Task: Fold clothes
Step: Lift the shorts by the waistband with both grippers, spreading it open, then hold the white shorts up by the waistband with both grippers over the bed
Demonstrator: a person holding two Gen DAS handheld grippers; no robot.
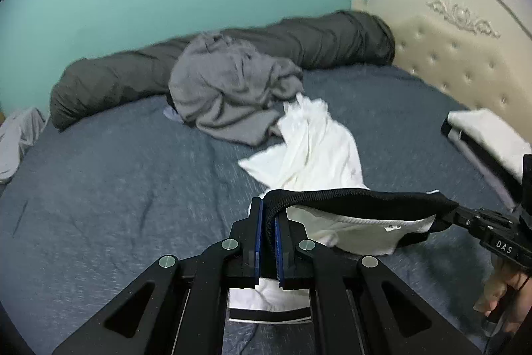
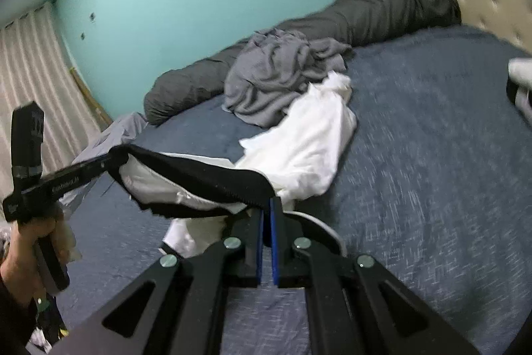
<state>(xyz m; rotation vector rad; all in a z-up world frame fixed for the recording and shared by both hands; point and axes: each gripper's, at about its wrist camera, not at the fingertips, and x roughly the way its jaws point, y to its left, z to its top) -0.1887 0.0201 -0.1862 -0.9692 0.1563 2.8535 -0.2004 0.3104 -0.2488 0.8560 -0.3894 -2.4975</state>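
Note:
A white garment with a black ribbed band hangs stretched between both grippers above the blue bed cover. My left gripper is shut on the band's left end, and white cloth droops beneath its fingers. My right gripper pinches the other end. In the right wrist view the right gripper is shut on the band, and the left gripper grips its far end. Behind lies crumpled white cloth; I cannot tell whether it belongs to the held garment.
A heap of grey clothing rests against a rolled dark grey duvet. A folded white and black stack sits at the right, by the cream tufted headboard. Light grey cloth hangs off the left edge. A curtain hangs at the left.

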